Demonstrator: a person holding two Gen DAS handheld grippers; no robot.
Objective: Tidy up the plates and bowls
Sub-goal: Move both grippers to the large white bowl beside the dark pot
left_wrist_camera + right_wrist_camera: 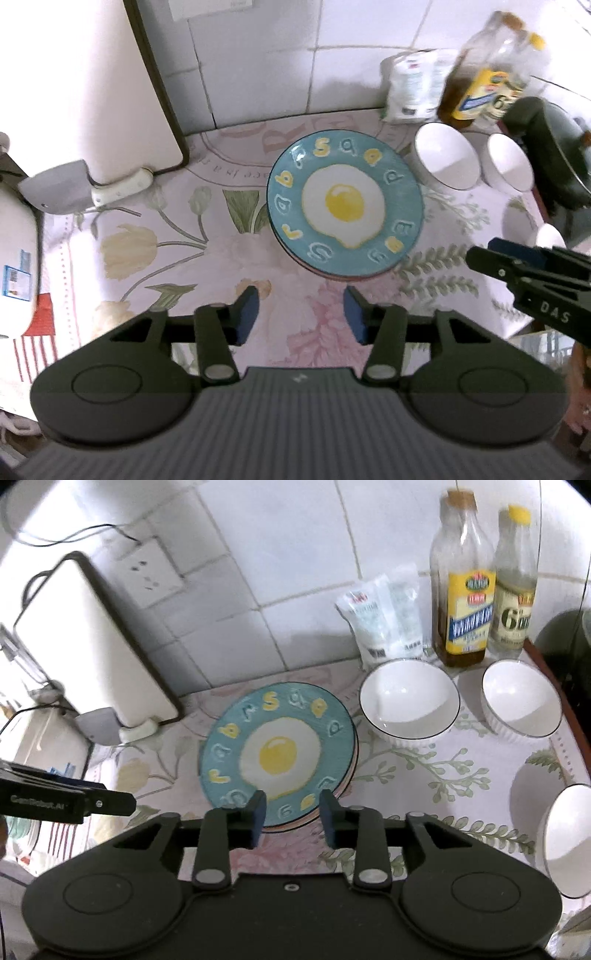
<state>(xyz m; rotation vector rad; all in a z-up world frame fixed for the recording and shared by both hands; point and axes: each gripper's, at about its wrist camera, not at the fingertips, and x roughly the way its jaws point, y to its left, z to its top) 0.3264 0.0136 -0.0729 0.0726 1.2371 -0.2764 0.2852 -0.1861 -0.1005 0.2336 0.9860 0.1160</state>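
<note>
A round teal ceramic plate painted with a fried egg and a ring of yellow and pale letters (344,203) lies flat on top of a small stack of plates, with a pinkish rim showing beneath it, on a floral tablecloth in pale pink, green and cream (155,236) that covers a kitchen counter against a white tiled wall (280,554). The left gripper (301,312) hangs above the cloth just short of the plate's near edge, its two blue-padded jaws standing apart with nothing between them. The right gripper (291,818) hovers over the plate's near rim, its jaws also apart and empty, touching nothing. To the right of the plate stand two white ribbed bowls with thin dark rims: the nearer bowl (409,701) just beside the plate and the farther bowl (519,701) beyond it. Behind them are a white plastic packet (384,624), a glass oil bottle with a yellow label (463,590) and a clear bottle with a yellow cap (515,579). A cleaver with a white handle (74,186) lies at the left
</note>
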